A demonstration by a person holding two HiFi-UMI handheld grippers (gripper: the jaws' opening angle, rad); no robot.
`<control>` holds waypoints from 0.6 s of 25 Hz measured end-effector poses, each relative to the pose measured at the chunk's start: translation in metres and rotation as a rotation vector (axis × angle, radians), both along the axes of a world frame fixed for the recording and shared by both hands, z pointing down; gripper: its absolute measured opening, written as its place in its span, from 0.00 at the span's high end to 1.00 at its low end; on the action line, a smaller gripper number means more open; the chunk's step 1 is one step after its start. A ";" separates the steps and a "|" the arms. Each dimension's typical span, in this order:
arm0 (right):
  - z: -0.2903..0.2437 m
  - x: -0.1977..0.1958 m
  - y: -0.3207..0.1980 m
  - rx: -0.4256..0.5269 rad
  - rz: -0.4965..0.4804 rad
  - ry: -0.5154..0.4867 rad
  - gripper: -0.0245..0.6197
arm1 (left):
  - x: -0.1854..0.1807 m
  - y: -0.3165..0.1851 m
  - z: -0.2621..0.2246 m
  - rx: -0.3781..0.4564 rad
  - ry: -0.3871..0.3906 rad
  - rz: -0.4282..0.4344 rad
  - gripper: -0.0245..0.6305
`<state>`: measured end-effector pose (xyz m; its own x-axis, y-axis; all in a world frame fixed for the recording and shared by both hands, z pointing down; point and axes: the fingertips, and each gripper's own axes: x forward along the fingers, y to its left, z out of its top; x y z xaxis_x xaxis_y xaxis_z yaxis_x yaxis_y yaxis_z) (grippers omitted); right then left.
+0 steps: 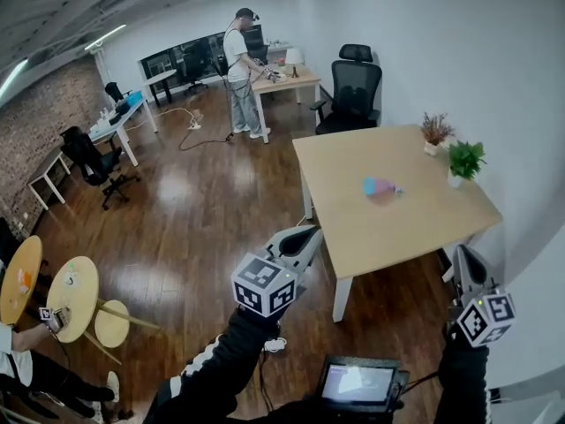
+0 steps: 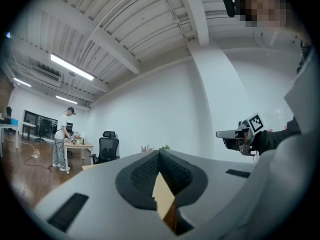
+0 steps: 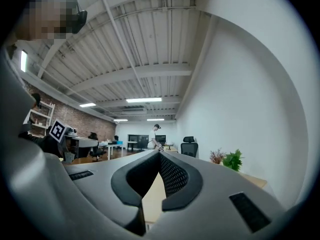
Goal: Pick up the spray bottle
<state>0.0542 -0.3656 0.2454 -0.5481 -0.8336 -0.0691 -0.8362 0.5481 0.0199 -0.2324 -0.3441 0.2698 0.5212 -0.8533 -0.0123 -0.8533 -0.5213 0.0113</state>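
Head view showed the spray bottle (image 1: 380, 187) near the middle of the table (image 1: 353, 237), apparently lying on its side, its long axis too blurred to settle. It lay ahead of and between both grippers: the left gripper (image 1: 309, 230) at the table's near left edge, the right gripper (image 1: 463, 253) off its near right corner. Both were clenched on nothing, and the left looked slightly nearer

You are looking down at a light wooden table (image 1: 371, 228). A spray bottle (image 1: 380, 186), blue and pink and blurred, is sitting near the middle of the surface. A reddish potted plant (image 1: 434, 132) and a green potted plant (image 1: 464, 161) are standing near each other along the wall-side edge, toward the far corner.
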 end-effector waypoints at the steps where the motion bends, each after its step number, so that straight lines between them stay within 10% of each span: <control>1: -0.002 -0.020 -0.026 -0.002 0.001 0.008 0.95 | -0.020 -0.029 -0.001 -0.002 0.009 0.000 0.96; 15: -0.005 -0.178 -0.434 -0.014 -0.105 -0.099 0.95 | -0.138 -0.453 -0.007 -0.073 0.014 0.088 0.96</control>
<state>-0.1238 -0.7998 0.2401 -0.6237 -0.7730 -0.1159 -0.7714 0.6327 -0.0681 -0.3707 -0.7966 0.2631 0.5947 -0.8029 0.0400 -0.8034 -0.5920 0.0637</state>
